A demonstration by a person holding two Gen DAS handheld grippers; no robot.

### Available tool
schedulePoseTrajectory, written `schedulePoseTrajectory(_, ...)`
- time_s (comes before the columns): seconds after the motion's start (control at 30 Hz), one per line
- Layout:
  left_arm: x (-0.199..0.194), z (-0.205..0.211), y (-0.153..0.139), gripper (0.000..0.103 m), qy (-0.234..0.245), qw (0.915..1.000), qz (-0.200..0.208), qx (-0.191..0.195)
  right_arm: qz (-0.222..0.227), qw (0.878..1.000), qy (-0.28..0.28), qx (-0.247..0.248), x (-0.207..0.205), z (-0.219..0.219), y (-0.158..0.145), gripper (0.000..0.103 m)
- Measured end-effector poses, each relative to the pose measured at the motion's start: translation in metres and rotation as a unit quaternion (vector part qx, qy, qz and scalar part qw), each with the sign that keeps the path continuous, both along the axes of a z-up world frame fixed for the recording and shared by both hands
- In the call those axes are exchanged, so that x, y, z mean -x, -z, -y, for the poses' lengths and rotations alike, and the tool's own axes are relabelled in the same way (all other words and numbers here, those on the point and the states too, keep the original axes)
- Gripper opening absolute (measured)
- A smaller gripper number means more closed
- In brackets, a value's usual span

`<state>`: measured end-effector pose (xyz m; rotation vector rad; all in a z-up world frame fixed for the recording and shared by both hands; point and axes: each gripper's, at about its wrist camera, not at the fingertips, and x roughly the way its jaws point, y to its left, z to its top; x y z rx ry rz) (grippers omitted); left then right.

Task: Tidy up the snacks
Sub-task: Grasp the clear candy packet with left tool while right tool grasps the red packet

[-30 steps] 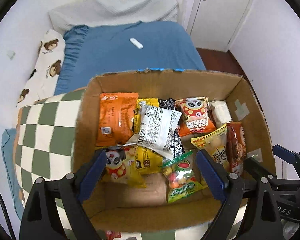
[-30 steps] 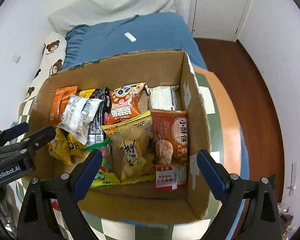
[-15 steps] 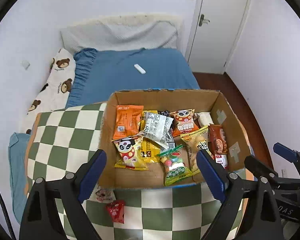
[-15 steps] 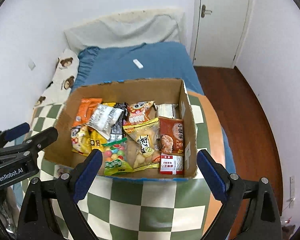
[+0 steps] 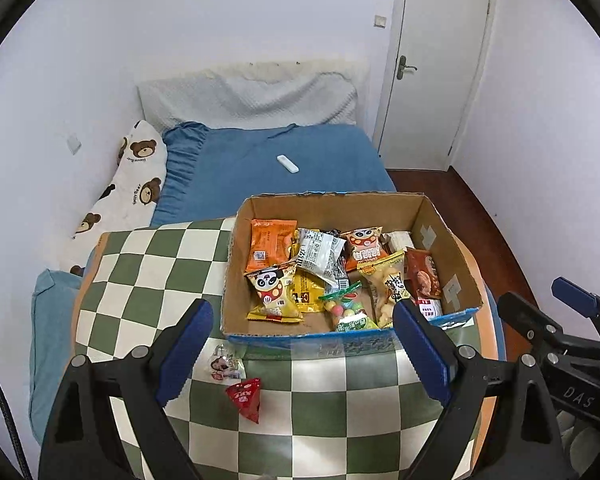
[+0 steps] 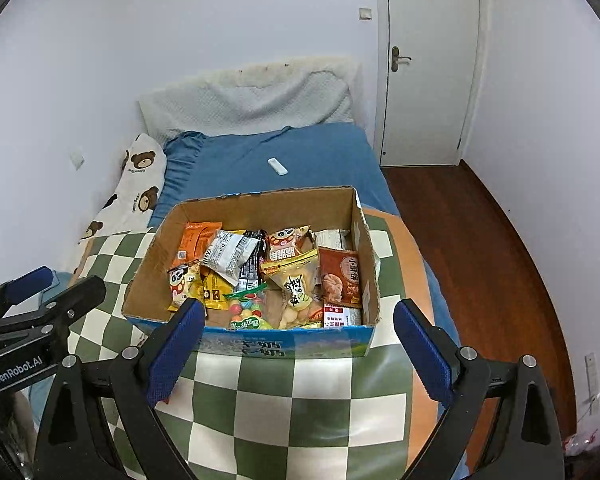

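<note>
two snacks, a red packet (image 5: pixel 245 398) and a small clear one (image 5: pixel 223 363), lie outside the box (image 5: pixel 232 256) on the checkered blanket (image 5: pixel 148 280); rest boxed. left gripper (image 5: pixel 300 354) and right gripper (image 6: pixel 294 354) wide open, empty.

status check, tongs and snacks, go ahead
Left tongs open, empty. Right tongs open, empty. Cardboard box full of snacks. Red packet, clear-wrapped sweet loose on checkered blanket.
</note>
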<state>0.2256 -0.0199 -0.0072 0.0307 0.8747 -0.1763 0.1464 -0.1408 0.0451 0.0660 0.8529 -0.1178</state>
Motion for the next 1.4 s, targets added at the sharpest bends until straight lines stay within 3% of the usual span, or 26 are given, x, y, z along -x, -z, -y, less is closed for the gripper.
schedulePoseTrajectory(0.13,0.007,-0.007,0.000,0.092,-0.012,0.9999,0.002,0.002,0.005,1.000,-0.002,-0.014,0.009,0.000,-0.003,0.097)
schedulePoseTrajectory(0.27,0.011,-0.029,0.013,0.092,-0.046,0.9989,-0.005,-0.010,-0.010,0.998,-0.031,-0.062,0.012,-0.008,0.011,0.094)
schedulePoseTrajectory(0.33,0.012,-0.047,0.026,0.092,-0.068,0.9973,-0.017,-0.020,-0.027,0.996,-0.047,-0.076,0.011,-0.015,0.023,0.072)
schedulePoseTrajectory(0.4,0.012,-0.065,0.043,0.092,-0.089,0.9950,-0.033,-0.032,-0.055,0.991,-0.069,-0.097,0.006,-0.029,0.044,0.064)
schedulePoseTrajectory(0.67,0.010,-0.141,0.124,0.092,-0.166,0.9741,-0.122,-0.092,-0.157,0.965,-0.126,-0.169,-0.027,-0.102,0.151,0.064)
schedulePoseTrajectory(0.87,0.004,-0.174,0.160,0.092,-0.191,0.9613,-0.160,-0.118,-0.226,0.944,-0.145,-0.191,-0.058,-0.165,0.238,0.064)
schedulePoseTrajectory(0.97,-0.002,-0.181,0.167,0.092,-0.190,0.9592,-0.171,-0.121,-0.253,0.935,-0.145,-0.203,-0.072,-0.190,0.275,0.064)
schedulePoseTrajectory(1.0,-0.006,-0.181,0.171,0.092,-0.187,0.9592,-0.174,-0.121,-0.258,0.933,-0.144,-0.205,-0.074,-0.195,0.284,0.057)
schedulePoseTrajectory(1.03,-0.009,-0.181,0.174,0.092,-0.182,0.9598,-0.177,-0.120,-0.261,0.934,-0.143,-0.198,-0.076,-0.199,0.291,0.038)
schedulePoseTrajectory(1.1,-0.019,-0.176,0.178,0.092,-0.168,0.9625,-0.181,-0.113,-0.261,0.937,-0.141,-0.182,-0.077,-0.204,0.301,0.037)
schedulePoseTrajectory(1.23,-0.042,-0.153,0.194,0.092,-0.118,0.9694,-0.198,-0.084,-0.244,0.946,-0.134,-0.165,-0.064,-0.191,0.294,0.037)
schedulePoseTrajectory(1.4,-0.068,-0.118,0.222,0.092,-0.049,0.9678,-0.240,-0.057,-0.240,0.953,-0.103,-0.154,-0.048,-0.156,0.287,0.037)
